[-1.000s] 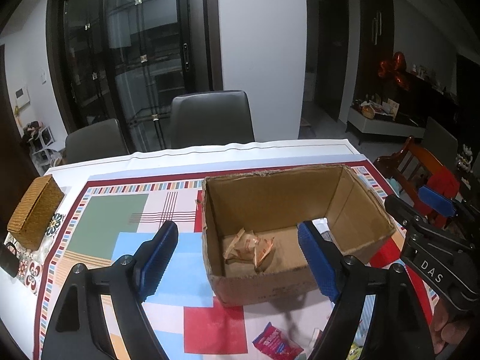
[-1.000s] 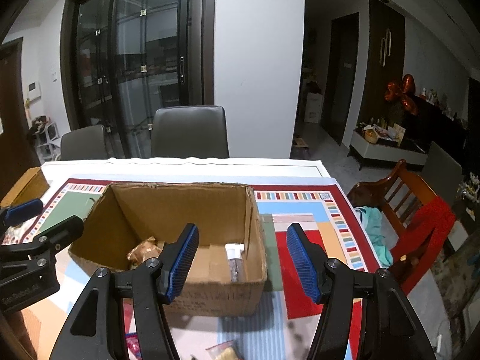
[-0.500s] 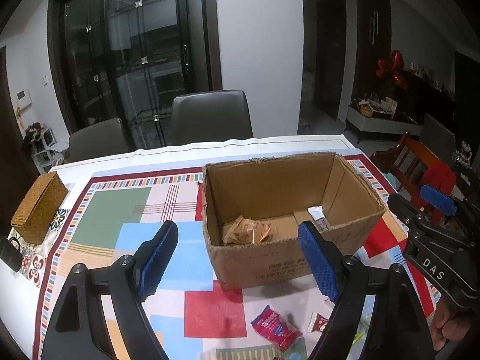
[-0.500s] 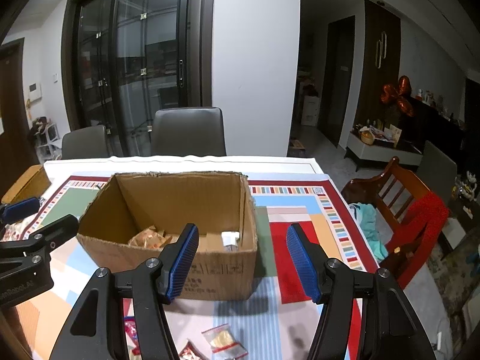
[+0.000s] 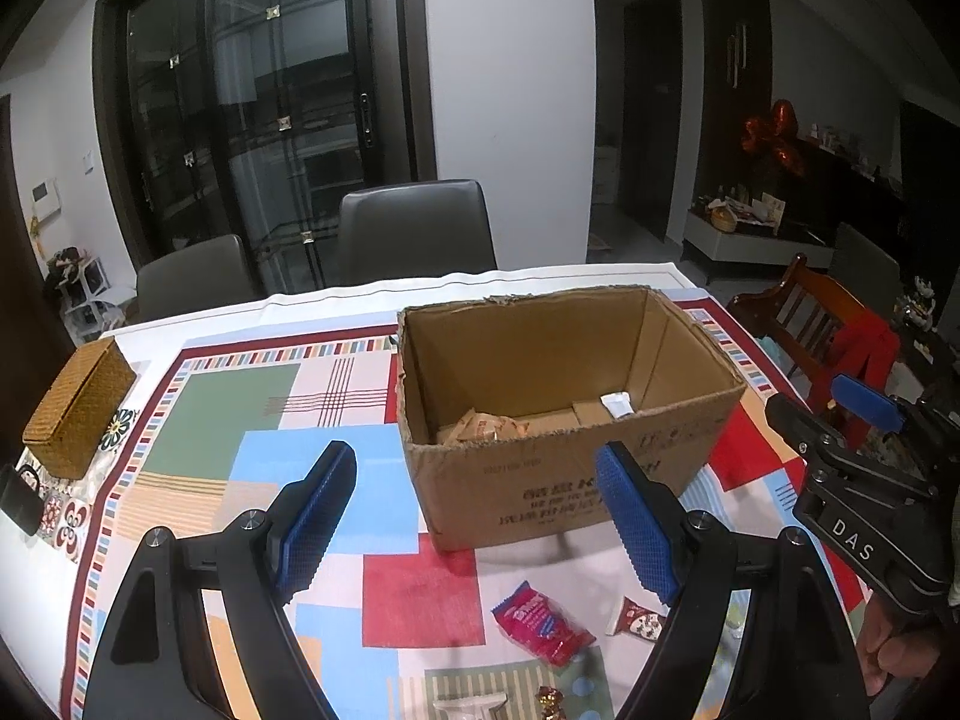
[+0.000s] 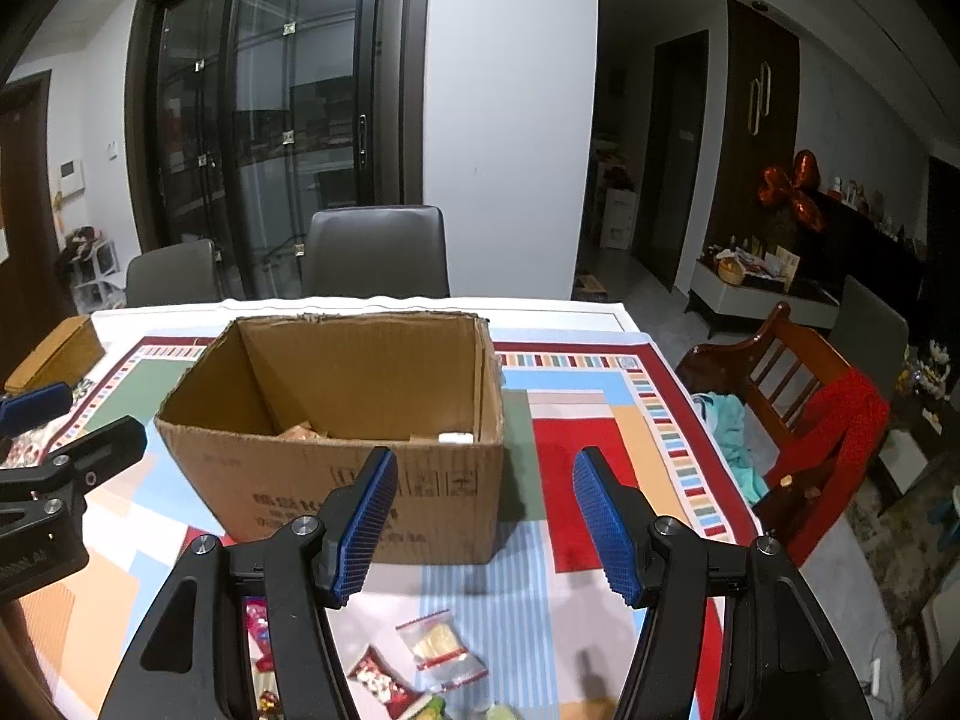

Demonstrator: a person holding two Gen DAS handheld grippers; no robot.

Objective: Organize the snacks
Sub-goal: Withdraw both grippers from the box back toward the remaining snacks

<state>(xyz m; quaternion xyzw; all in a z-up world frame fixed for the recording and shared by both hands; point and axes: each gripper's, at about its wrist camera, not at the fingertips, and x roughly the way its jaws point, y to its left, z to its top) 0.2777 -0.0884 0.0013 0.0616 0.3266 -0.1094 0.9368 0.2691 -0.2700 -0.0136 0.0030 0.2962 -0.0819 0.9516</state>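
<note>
Lying below right tongs [image 6: 483, 516]: snack packets [image 6: 441, 648].

1. Your cardboard box [image 5: 570, 420] stands on the table [image 5: 198, 420], ahead of both grippers.
2. In the box lie a wrapped snack [image 5: 480, 427] toward its left and a small packet [image 5: 617, 403] toward its right.
3. Loose snacks lie on the table in front of the box: a pouch [image 5: 543, 621], a small wrapper [image 5: 637, 617] to its right, and a clear bag [image 6: 441, 648].
4. A woven box [image 5: 78, 408] sits at the table's far left edge.
5. Two chairs [image 5: 414, 228] stand behind the table; a wooden chair [image 6: 804, 408] stands to its right.
</note>
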